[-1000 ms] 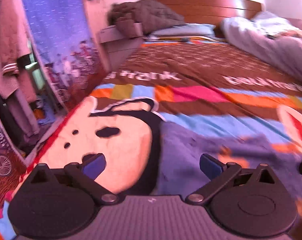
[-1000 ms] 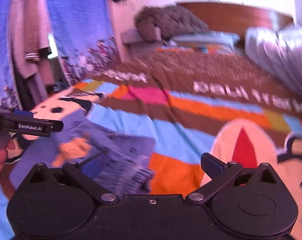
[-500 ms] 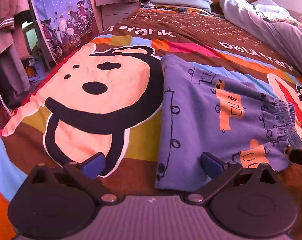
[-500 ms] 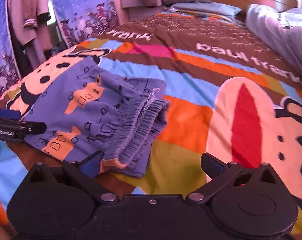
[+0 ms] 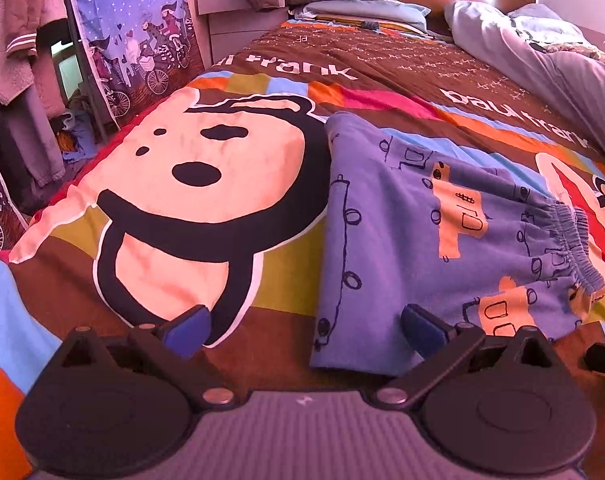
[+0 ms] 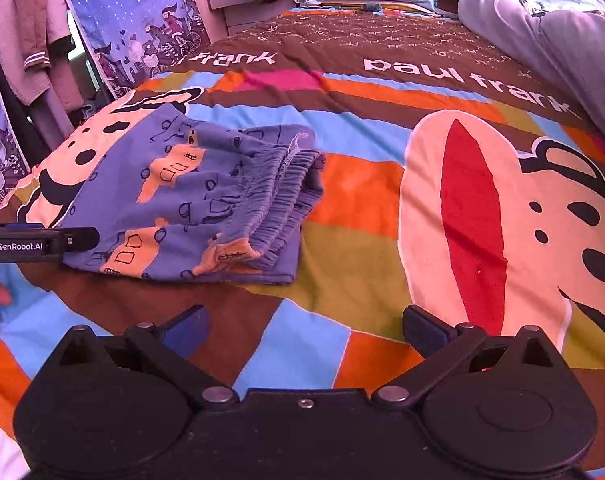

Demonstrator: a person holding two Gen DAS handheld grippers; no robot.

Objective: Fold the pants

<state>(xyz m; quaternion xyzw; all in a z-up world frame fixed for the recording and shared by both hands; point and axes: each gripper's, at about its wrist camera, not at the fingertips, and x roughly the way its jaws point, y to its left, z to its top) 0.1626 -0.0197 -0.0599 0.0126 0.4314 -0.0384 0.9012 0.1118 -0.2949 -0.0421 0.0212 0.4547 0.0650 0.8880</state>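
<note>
Evidently the folding is at or near its end. Nearest the cameras, the left gripper (image 5: 304, 326) has its fingers spread wide apart, holding nothing, one blue fingertip over the near hem of the pants (image 5: 434, 240). The right gripper (image 6: 304, 326) is likewise spread and empty, over bare bedspread (image 6: 342, 264) just to the right of the pants.

Beyond the fingers, the pants lie flat on the bedspread as a compact, roughly rectangular bundle in several layers, released by both grippers. Judged from this, only a final check or tidying of the uneven near corner remains.

Condition of the garment: purple-blue soft fabric with orange vehicle prints; gathered elastic waistband (image 6: 286, 196) stacked at the bundle's right edge, slightly ruffled. Farther off, a crumpled grey duvet (image 5: 542, 64) lies well beyond the pants.
</note>
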